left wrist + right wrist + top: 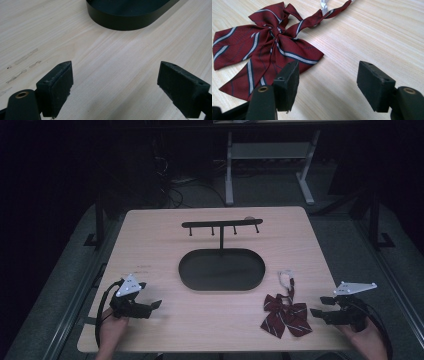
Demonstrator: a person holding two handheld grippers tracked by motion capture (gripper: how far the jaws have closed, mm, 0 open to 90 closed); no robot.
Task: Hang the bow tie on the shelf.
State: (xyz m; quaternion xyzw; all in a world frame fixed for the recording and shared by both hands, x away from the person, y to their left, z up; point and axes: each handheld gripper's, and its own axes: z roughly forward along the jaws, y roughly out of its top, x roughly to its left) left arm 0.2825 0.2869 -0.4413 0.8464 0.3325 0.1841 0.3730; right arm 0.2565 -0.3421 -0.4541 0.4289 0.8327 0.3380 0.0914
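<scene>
Two grippers we hold low over the tabletop (165,240), left gripper (156,304) jaws apart and empty, right gripper (316,311) jaws apart beside the striped bow tie (285,315)

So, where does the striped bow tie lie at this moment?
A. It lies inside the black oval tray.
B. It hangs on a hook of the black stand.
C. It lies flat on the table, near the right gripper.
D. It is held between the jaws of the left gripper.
C: the striped bow tie lies flat on the table just beside the right gripper, whose open jaws hold nothing.
</scene>
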